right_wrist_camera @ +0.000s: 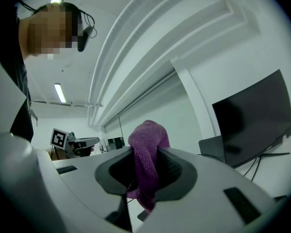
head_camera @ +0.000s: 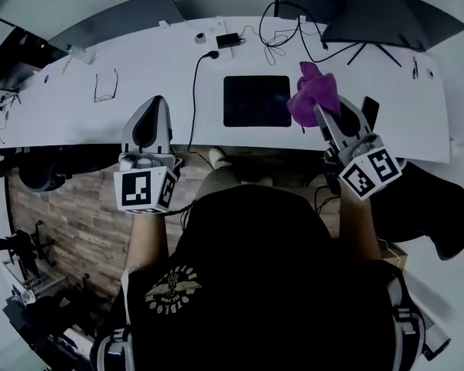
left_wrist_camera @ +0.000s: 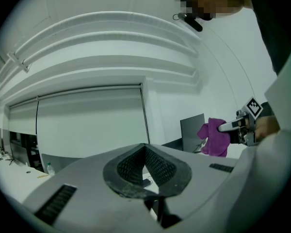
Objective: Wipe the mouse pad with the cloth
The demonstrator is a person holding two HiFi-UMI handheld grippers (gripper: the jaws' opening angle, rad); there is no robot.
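The black mouse pad [head_camera: 256,100] lies flat in the middle of the white desk [head_camera: 139,91]. A purple cloth [head_camera: 314,93] hangs bunched over the pad's right edge, and my right gripper [head_camera: 322,114] is shut on it. In the right gripper view the cloth [right_wrist_camera: 146,154] is pinched between the jaws and bulges above them. My left gripper [head_camera: 148,122] is raised at the desk's near edge, left of the pad, shut with nothing held. The left gripper view shows its jaws [left_wrist_camera: 145,166] closed together, with the cloth [left_wrist_camera: 214,137] and the right gripper [left_wrist_camera: 237,125] off to the right.
Glasses [head_camera: 104,87] lie on the desk's left part. A cable [head_camera: 195,91] runs from a charger [head_camera: 229,40] at the back toward the near edge. A dark monitor [head_camera: 390,15] stands at the back right, a phone [head_camera: 369,111] right of the cloth.
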